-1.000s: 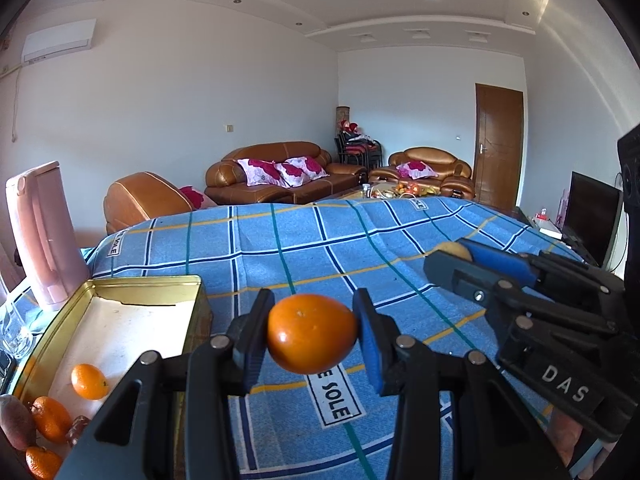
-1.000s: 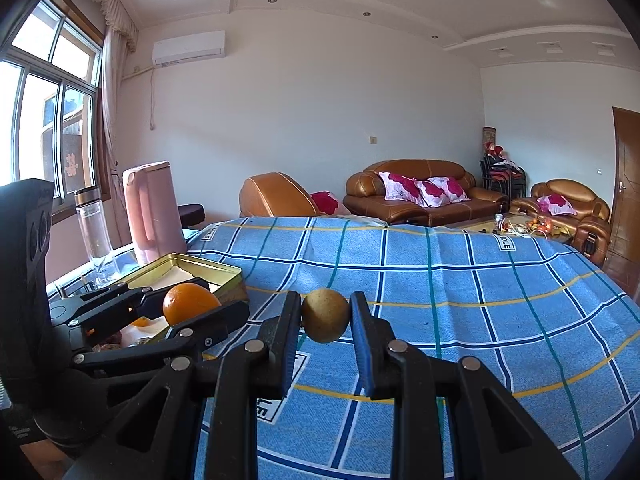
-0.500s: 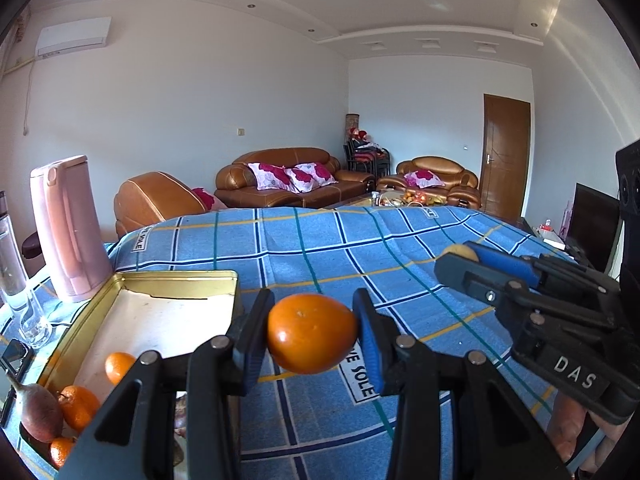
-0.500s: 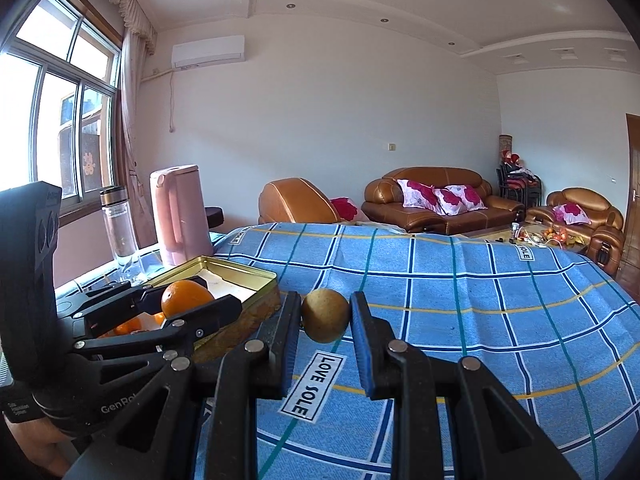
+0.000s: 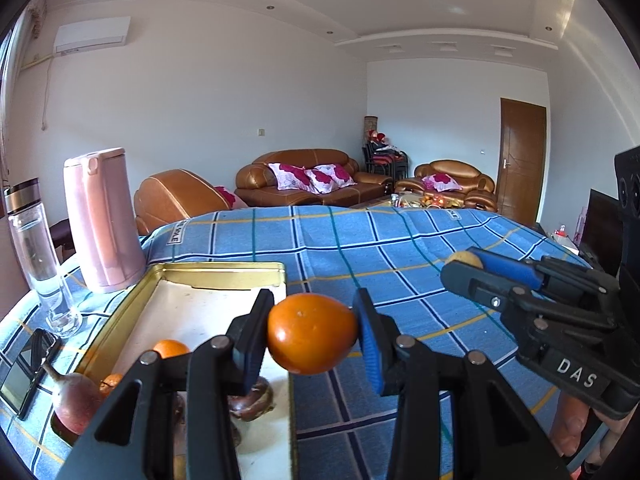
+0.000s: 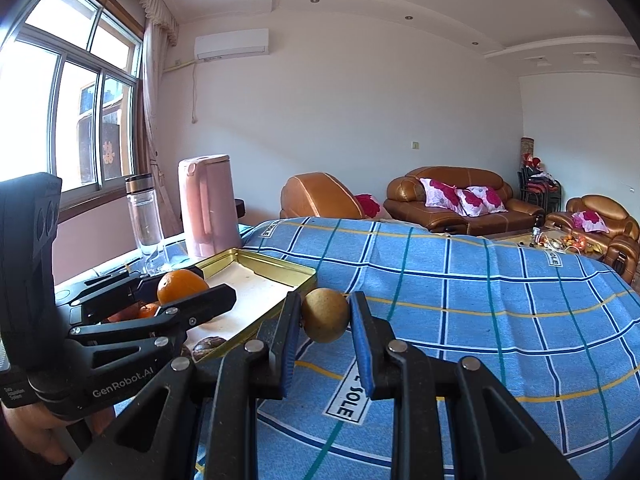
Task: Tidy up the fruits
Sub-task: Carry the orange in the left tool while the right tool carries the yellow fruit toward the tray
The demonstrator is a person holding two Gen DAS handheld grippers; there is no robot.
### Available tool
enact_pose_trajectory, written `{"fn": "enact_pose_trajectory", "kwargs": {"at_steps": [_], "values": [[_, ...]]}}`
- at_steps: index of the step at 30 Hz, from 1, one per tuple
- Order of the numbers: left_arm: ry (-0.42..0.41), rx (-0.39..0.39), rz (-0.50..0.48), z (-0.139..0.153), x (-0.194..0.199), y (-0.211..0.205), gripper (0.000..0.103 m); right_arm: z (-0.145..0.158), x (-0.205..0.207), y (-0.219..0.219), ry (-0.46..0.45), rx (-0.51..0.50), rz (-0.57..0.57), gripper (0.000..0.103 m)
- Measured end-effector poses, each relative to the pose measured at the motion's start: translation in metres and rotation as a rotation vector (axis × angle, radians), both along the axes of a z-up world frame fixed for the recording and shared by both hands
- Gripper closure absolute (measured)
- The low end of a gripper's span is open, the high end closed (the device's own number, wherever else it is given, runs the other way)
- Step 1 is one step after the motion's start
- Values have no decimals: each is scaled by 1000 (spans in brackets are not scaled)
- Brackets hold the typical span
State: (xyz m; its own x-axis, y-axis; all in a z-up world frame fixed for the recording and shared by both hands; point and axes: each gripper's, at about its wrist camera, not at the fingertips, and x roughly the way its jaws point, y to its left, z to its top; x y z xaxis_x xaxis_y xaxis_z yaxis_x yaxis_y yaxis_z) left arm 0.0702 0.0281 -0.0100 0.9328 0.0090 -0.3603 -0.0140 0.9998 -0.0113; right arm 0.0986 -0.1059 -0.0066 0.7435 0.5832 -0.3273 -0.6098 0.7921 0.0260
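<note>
- Left hand-held gripper (image 5: 312,334) is squeezing an orange (image 5: 312,334) between its two fingers and holding it up in the air, right at the near edge of the gold tin tray (image 5: 224,270).
- Sitting in the gold tin tray are a few fruits: small oranges (image 5: 170,348), a reddish pear-shaped fruit (image 5: 74,398) and a dark brown fruit (image 5: 252,402). So part of the sorting is looking done.
- Most of the tray's white floor is showing bare, so room is waiting for more.
- Right hand-held gripper (image 6: 325,320) is pinching a small yellow-brown fruit (image 6: 325,320) and holding it over the blue checked cloth (image 6: 460,300) on the worktop, just beside the tray.
- Both held fruits are not in the tray yet, so I think putting them in is the job that is left.
</note>
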Motion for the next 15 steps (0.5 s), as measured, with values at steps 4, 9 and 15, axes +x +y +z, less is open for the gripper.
{"fn": "enact_pose_trajectory", "kwargs": {"at_steps": [4, 9, 15], "values": [[-3, 7, 23, -1, -4, 9, 61, 1, -3, 11, -3, -5, 21, 76], [-1, -4, 43, -2, -10, 21, 61, 1, -5, 26, -4, -14, 50, 76], [-8, -5, 70, -3, -17, 33, 61, 0, -9, 47, -7, -37, 85, 76]]}}
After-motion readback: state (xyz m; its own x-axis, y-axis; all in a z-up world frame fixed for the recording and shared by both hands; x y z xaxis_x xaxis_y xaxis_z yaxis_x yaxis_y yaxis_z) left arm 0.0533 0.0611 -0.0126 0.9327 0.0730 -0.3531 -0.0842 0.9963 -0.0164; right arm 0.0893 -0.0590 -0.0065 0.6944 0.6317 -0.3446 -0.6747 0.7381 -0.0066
